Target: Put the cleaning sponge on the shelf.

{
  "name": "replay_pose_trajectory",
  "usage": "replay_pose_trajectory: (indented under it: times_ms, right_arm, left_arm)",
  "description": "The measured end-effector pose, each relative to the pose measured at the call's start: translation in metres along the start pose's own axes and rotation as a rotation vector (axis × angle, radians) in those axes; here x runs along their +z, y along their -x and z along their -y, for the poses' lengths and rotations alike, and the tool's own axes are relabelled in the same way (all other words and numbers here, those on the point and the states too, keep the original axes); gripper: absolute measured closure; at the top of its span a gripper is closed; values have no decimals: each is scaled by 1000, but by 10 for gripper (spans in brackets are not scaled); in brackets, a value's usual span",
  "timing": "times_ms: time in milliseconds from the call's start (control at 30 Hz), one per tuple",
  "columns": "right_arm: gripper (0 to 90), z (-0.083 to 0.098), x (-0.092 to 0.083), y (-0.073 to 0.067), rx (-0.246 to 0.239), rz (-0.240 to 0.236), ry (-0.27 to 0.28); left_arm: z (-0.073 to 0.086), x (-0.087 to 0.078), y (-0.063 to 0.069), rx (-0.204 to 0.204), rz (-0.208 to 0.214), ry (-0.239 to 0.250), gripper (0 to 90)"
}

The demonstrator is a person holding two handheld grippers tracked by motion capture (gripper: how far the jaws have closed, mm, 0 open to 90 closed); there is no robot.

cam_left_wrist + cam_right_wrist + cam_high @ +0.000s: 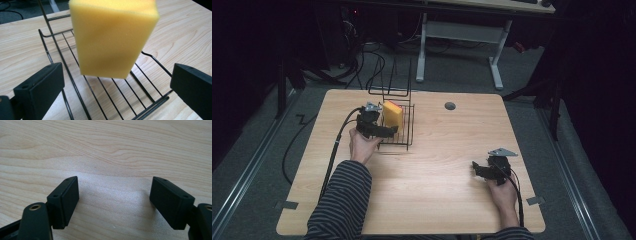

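Observation:
A yellow sponge (392, 115) stands on end in a black wire rack (404, 137) on the left half of the wooden table. In the left gripper view the sponge (112, 37) rises from the rack's wires (112, 90), apart from both jaws. My left gripper (384, 131) is open at the rack's near left side, just in front of the sponge (117, 85). My right gripper (479, 169) rests low near the table's right front, open, with bare wood between its jaws (113, 195).
The rack's tall wire back (392, 82) rises at the table's far edge. A grey round cap (450, 106) sits in the tabletop at the back. Cables trail from both grippers toward the front. A desk frame (462, 35) stands beyond the table.

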State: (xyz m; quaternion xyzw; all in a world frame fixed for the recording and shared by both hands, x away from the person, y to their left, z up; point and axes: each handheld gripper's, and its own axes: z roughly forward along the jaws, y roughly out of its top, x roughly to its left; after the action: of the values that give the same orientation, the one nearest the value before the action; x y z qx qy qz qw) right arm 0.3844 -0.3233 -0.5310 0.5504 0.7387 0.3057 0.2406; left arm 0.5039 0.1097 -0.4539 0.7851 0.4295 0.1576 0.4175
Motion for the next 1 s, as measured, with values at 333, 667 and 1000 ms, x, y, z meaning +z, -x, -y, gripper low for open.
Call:
replay_pose_trajectory:
  times_ms: [333, 667, 1000]
  right_arm:
    - [237, 0, 0, 0, 0, 0, 0]
    - [237, 0, 0, 0, 2, 0, -1]
    - [237, 0, 0, 0, 3, 0, 0]
  left_arm:
    - [10, -24, -2, -7, 0, 22, 0]
    - [16, -42, -3, -6, -2, 37, 5]
    - [21, -64, -6, -26, -11, 67, 16]
